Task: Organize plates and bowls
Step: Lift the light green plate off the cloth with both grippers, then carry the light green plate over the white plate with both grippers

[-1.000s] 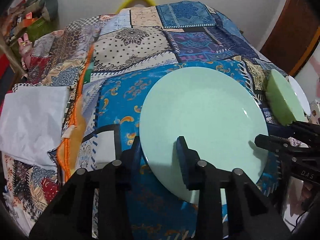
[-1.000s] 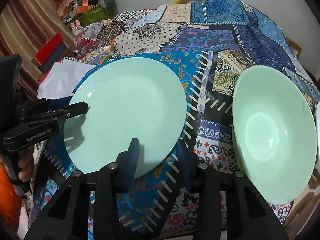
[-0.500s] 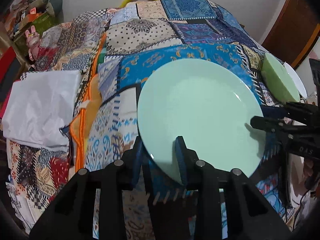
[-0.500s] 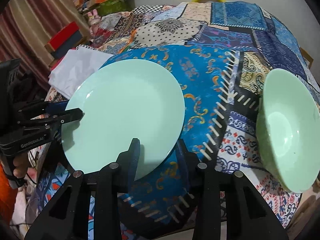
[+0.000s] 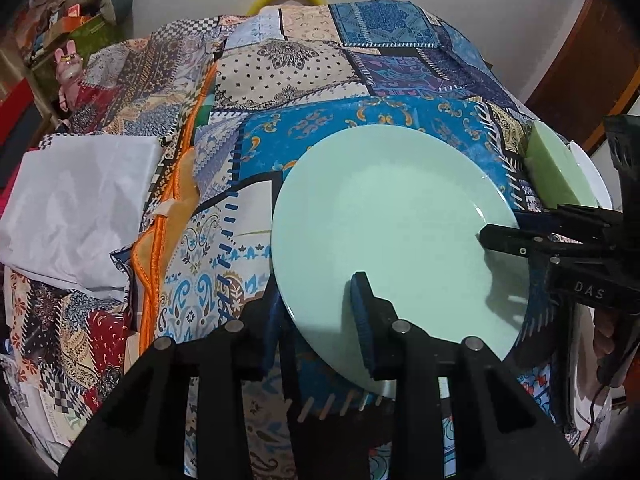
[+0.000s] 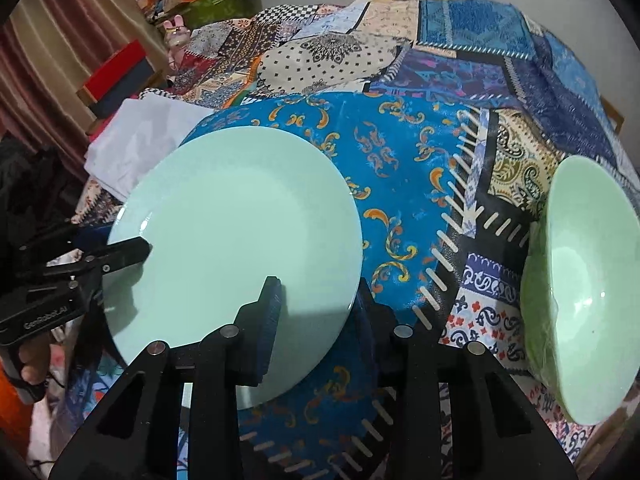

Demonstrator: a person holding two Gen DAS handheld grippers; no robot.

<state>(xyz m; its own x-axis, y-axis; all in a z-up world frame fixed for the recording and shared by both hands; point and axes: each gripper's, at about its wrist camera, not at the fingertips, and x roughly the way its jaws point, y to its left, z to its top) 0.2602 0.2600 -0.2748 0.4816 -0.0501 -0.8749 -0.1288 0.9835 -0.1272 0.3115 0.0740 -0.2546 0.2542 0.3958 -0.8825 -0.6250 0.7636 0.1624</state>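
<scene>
1. The mint plate (image 5: 384,232) rides clear above the patchwork cloth (image 6: 400,168), pinched at opposite rims.
2. Left gripper (image 5: 316,312) clamps the near edge, one finger above, one beneath; right gripper (image 6: 316,312) bites its side likewise.
3. Best kept level, both hands travelling together.
4. Green bowl (image 6: 580,280) waits just right, tilted.

Both matte black plastic grippers are showing silver round screws behind blue-padded fingers (image 5: 362,312); white "DAS" and "GenRobot.AI" lettering is marking their sides.
</scene>
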